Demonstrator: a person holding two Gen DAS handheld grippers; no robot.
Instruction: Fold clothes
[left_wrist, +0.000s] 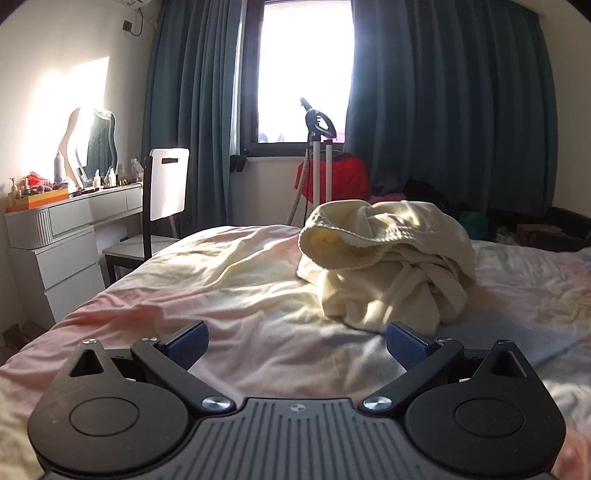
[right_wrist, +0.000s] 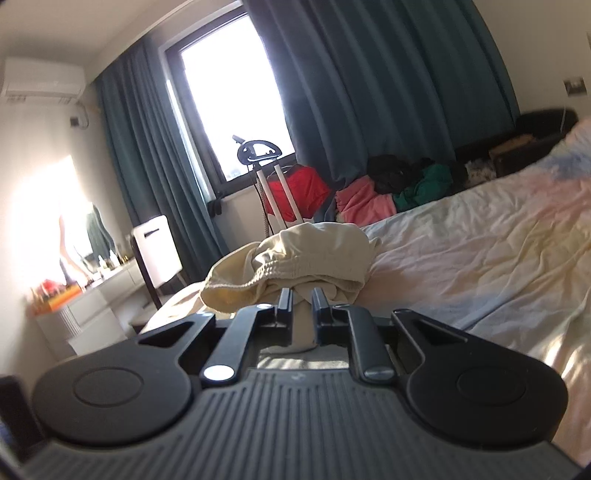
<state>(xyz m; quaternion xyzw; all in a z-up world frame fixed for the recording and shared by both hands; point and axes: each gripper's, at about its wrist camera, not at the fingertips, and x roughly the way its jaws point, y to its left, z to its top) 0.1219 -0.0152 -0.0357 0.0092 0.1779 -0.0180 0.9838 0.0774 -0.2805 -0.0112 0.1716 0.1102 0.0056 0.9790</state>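
Crumpled cream cotton garment (left_wrist: 388, 262) sits bunched on the pastel bedsheet (left_wrist: 221, 288). Left gripper (left_wrist: 297, 341) gapes wide just short of it; right gripper (right_wrist: 302, 301) pinches a cream fold.

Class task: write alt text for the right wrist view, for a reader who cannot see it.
The right tongs are shut on a fold of a crumpled cream garment heaped on a bed with a pale, wrinkled sheet. Behind it stand a garment steamer, teal curtains beside a bright window, and a pile of coloured clothes.
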